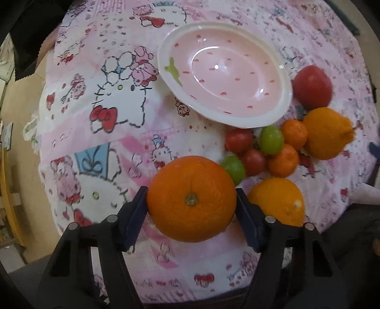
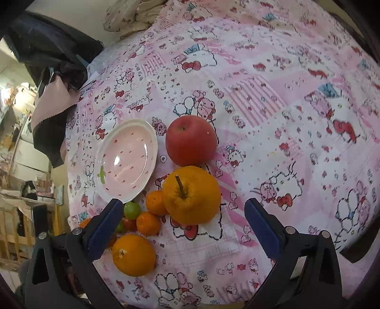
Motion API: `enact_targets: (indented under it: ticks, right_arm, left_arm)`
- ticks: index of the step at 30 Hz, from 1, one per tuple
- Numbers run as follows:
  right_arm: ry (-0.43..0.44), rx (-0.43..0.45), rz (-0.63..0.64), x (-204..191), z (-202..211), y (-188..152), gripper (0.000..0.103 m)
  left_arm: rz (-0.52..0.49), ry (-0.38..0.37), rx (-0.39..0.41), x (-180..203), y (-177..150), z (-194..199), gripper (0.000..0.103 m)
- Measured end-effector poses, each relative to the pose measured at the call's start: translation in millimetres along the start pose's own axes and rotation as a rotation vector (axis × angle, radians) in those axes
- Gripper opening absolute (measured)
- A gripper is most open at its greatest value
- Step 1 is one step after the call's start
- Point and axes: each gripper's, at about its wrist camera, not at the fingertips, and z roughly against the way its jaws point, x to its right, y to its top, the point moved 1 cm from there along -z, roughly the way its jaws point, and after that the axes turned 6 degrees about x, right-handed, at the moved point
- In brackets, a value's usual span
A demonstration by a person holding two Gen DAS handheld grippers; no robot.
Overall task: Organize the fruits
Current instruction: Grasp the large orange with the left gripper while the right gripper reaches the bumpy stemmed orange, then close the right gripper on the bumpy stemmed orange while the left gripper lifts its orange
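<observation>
My left gripper is shut on a large orange, its blue pads pressed to both sides. An empty pink plate lies beyond it, also in the right wrist view. Right of the plate lie a red apple, a bumpy stemmed orange, two small mandarins, cherry tomatoes, green grapes and another orange. My right gripper is open and empty, just before the stemmed orange, with the apple behind it.
A pink cartoon-print cloth covers the table. A dark cloth hangs past the left edge, and a folded fabric bundle lies at the far edge. Shelving and clutter stand off to the left.
</observation>
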Motion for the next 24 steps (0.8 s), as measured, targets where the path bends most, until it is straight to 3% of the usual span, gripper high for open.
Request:
enact_targets:
  ticks: [8, 14, 24]
  right_arm:
    - [-0.032, -0.11, -0.003, -2, -31, 5, 0.091]
    - [-0.028, -0.17, -0.07, 0, -68, 4, 0.083]
    - [-0.102, -0.199, -0.05, 2, -98, -1, 0.088]
  left_arm:
    - [0.065, -0.002, 0.117, -17, -7, 40, 0.067]
    - [0.083, 0.003, 0.121, -18, -5, 36, 0.067]
    - [0.082, 0.011, 0.152, -14, -3, 38, 0.067]
